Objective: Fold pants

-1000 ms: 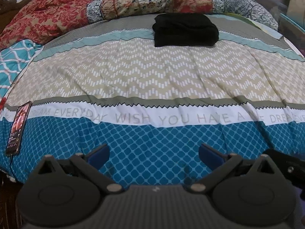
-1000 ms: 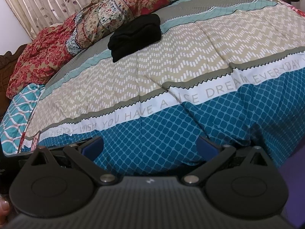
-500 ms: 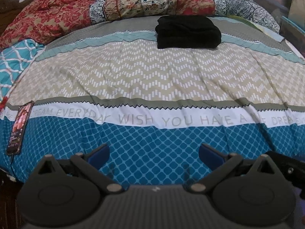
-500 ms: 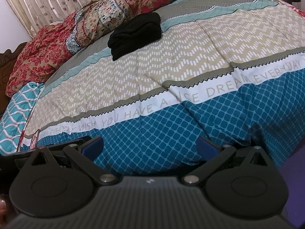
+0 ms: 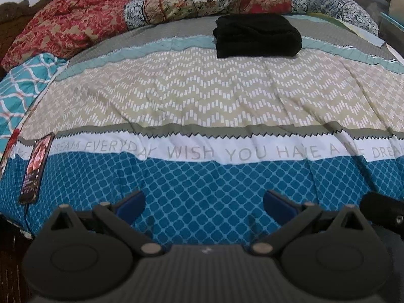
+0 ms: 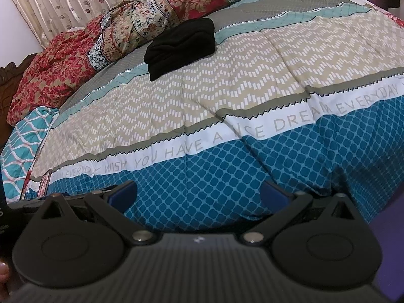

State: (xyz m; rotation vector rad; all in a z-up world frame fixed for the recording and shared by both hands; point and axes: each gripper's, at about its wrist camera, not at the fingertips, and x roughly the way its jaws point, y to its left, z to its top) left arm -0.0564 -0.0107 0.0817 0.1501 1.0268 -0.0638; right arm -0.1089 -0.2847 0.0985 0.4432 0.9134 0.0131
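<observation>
Black pants [image 5: 257,36] lie folded into a compact stack on the far part of the bed, on the grey and teal bands of the patterned quilt [image 5: 202,96]. They also show in the right wrist view [image 6: 181,45]. My left gripper [image 5: 204,203] is open and empty, low over the blue near edge of the quilt, far from the pants. My right gripper [image 6: 198,193] is open and empty too, over the same blue band. The right gripper's body shows at the right edge of the left wrist view [image 5: 383,210].
A phone [image 5: 36,169] with a lit screen lies at the quilt's near left edge. A heap of red and floral bedding [image 5: 156,7] lies behind the pants. A teal patterned pillow [image 5: 20,88] is at the left. Curtains [image 6: 63,2] hang behind the bed.
Both grippers have drifted slightly, so the bed and pants sit a little lower in both views. Both stay open and empty.
</observation>
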